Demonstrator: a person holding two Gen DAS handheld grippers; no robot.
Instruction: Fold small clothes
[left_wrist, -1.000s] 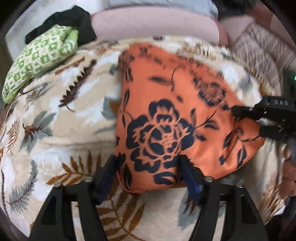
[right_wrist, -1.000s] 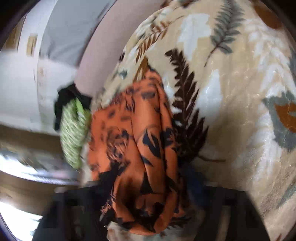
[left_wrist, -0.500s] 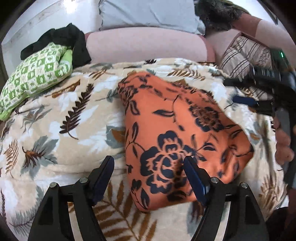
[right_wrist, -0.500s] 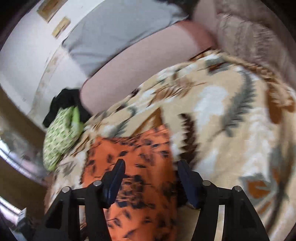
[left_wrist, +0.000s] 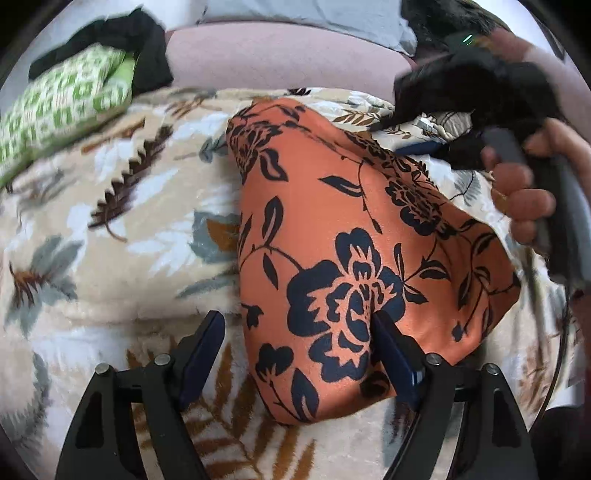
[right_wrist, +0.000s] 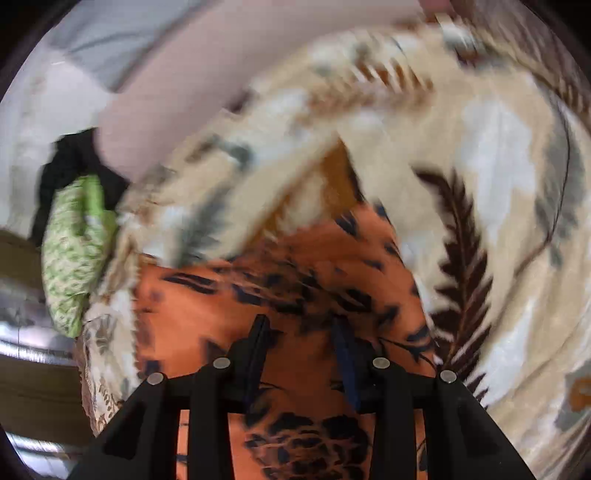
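On the bed blanket (left_wrist: 122, 229), folded orange cloth (left_wrist: 354, 258) lying flat; left hand-held gripper (left_wrist: 295, 354) opening, released. Right hand-held gripper (right_wrist: 301, 354) closing above it, empty.

Left of the orange floral cloth (left_wrist: 354, 258) the leaf-print blanket (left_wrist: 110, 229) lies free. The far-left corner is blocked by a green patterned bundle (left_wrist: 62, 107), possibly folded clothes.
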